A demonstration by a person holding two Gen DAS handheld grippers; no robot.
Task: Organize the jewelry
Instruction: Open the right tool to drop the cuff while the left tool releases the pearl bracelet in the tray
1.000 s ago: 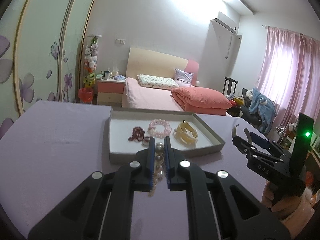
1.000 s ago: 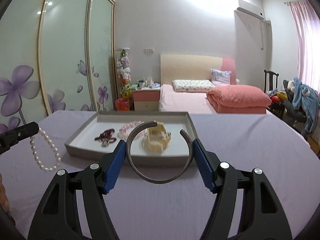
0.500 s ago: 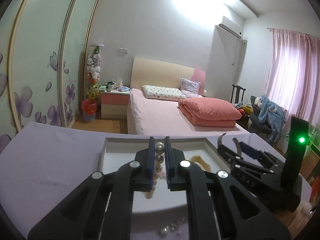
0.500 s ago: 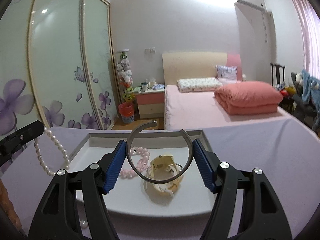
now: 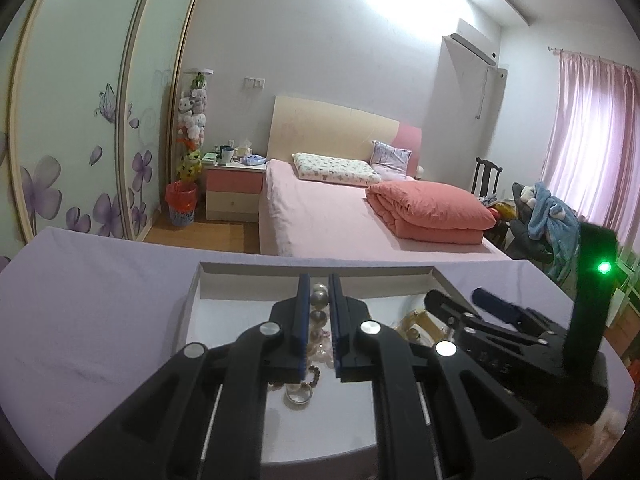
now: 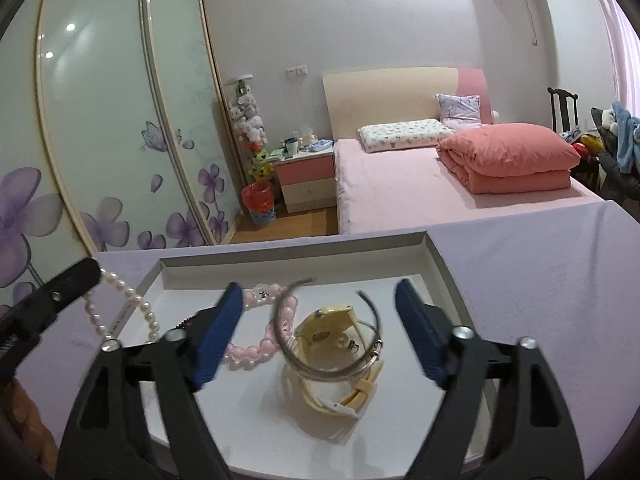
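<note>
A grey tray (image 6: pixel 448 276) with a white floor sits on the lilac table. My left gripper (image 5: pixel 319 300) is shut on a white pearl bracelet (image 5: pixel 319 298), which hangs over the tray's left part (image 6: pixel 120 304). My right gripper (image 6: pixel 320 300) is open over the tray. A silver open bangle (image 6: pixel 340 368) lies between its fingers on a cream watch (image 6: pixel 340 328), touching neither pad. A pink bead bracelet (image 6: pixel 256 350) lies left of the watch. A dark red bead bracelet and a ring (image 5: pixel 298 394) lie below the left gripper.
The tray (image 5: pixel 192 300) stands near the table's far edge. The right gripper (image 5: pixel 500 332) shows in the left wrist view, close on the right. Beyond the table are a pink bed (image 5: pixel 332 216), a nightstand and sliding wardrobe doors.
Both grippers moved forward over the tray. The right gripper opened and let go of the silver bangle, which now rests on the watch. The left still holds the pearls.
</note>
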